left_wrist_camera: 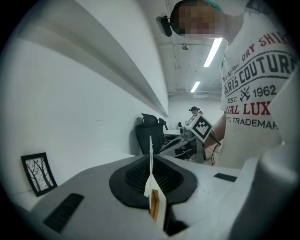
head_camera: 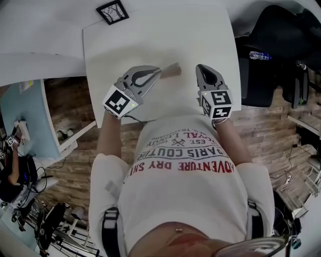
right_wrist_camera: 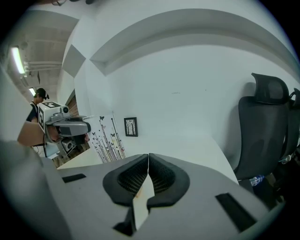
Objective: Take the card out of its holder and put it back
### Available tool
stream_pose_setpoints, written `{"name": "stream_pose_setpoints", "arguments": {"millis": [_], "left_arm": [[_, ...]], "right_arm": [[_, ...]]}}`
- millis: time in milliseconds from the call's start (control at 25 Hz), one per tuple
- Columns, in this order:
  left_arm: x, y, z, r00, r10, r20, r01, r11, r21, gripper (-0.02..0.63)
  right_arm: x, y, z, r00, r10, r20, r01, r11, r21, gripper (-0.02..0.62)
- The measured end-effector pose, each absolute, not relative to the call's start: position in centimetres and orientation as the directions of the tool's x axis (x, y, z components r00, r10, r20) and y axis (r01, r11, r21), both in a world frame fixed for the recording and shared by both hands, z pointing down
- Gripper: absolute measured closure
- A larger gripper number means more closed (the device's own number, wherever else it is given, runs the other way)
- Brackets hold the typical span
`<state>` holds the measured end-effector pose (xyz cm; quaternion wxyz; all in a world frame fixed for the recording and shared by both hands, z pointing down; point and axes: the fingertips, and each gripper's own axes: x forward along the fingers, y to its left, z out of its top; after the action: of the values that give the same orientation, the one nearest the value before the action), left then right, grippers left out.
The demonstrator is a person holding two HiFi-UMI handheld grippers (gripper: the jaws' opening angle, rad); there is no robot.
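Note:
My left gripper hangs over the white table, shut on a thin card that sticks out to the right of its tips. In the left gripper view the card shows edge-on between the pads. From the right gripper view it is a pale card printed with black stems and butterflies, held up by the left gripper. I cannot make out a separate holder. A little to the right, my right gripper is shut, apart from the card, with nothing showing beyond its pads.
A small black-framed picture stands at the table's far left. A black office chair and a water bottle are off the table's right edge. A blue desk lies to the left, over a wooden floor.

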<state>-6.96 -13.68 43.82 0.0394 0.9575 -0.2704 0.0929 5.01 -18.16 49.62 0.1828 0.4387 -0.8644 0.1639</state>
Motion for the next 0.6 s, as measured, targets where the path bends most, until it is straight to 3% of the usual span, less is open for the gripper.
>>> {"name": "stream_pose_setpoints", "arguments": {"millis": [600], "left_arm": [[-7.2,-14.7,47.1,0.915,-0.352,0.197,-0.373,-0.924,0.080,0.569]], "right_arm": [[5.5,-17.4,52.0,-0.471,-0.717,0.515,-0.867,0.485,-0.116,0.569]]}}
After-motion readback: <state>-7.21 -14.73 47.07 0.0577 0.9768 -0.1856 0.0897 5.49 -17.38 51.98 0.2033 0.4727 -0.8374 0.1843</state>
